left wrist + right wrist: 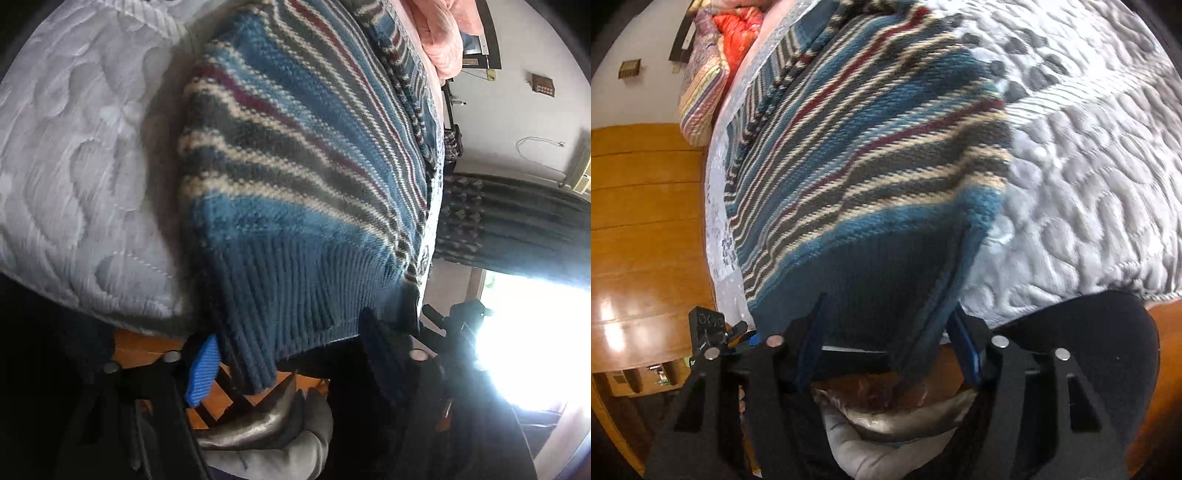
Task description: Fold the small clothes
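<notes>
Striped knit sweater (295, 166) is draped over the quilted bed (74, 166), ribbed hem hanging off the edge. Left claw (291, 354) and right claw (886, 343) each pinch that hem. Looks like early days, no finished fold visible yet.

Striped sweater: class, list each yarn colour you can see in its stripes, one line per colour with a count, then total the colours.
Colours in the striped sweater:
Blue: 1
Dark red: 1
Cream: 1
Grey: 1
Total: 4 colours
</notes>
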`<state>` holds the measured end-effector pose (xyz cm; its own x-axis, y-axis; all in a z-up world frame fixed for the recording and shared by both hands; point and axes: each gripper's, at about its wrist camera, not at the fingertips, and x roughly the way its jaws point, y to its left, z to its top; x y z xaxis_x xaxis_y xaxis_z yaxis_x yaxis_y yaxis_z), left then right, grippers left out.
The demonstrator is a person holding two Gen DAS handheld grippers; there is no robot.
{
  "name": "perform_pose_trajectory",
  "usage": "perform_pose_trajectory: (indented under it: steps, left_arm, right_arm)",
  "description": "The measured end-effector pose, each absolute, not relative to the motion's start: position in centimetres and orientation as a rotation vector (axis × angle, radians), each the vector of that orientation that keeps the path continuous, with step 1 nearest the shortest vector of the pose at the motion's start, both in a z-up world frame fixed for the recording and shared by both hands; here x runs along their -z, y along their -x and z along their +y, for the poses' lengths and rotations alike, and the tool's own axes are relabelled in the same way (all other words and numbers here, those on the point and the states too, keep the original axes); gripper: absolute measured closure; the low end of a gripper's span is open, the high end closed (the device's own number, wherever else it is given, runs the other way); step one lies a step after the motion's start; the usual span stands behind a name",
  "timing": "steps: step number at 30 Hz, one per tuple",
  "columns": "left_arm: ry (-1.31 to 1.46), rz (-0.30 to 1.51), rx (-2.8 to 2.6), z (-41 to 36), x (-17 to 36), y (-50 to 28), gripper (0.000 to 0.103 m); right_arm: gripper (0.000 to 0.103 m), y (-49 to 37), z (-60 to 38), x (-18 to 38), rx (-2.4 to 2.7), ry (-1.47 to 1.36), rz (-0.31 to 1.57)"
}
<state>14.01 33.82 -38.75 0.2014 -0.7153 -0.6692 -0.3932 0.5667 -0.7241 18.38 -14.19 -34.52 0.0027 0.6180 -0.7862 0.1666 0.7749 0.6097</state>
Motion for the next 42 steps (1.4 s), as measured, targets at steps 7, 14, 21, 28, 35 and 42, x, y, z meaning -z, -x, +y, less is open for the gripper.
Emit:
perform_pose_trajectory:
  steps: [7,14,21,28,35,42]
  left_arm:
    - [1.029,1.413,0.259,34.3,38.9,-13.8,0.092]
    - [1.063,1.291,0.278,35.6,35.6,-12.7,0.095]
    - [1.07,1.175,0.325,36.6,31.4,-12.6,0.095]
    - [1.04,1.127,0.339,37.1,28.3,-14.4,0.095]
    - [1.016,1.088,0.346,37.6,25.4,-17.8,0.095]
    - [1.019,1.066,0.34,38.8,24.2,-22.4,0.095]
  right_arm:
    - [0.093,-17.2,-15.3,35.5,-0.348,-0.677,1.57]
    - [0.095,-16.5,-17.0,33.3,-0.404,-0.752,1.497]
    - [0.095,-16.9,-18.6,29.8,-0.481,-0.8,1.397]
    - [0.095,-18.7,-18.5,26.5,-0.519,-0.786,1.332]
    - [0.095,-22.4,-17.5,23.8,-0.535,-0.77,1.285]
    - [0.095,-27.2,-16.9,22.7,-0.541,-0.771,1.261]
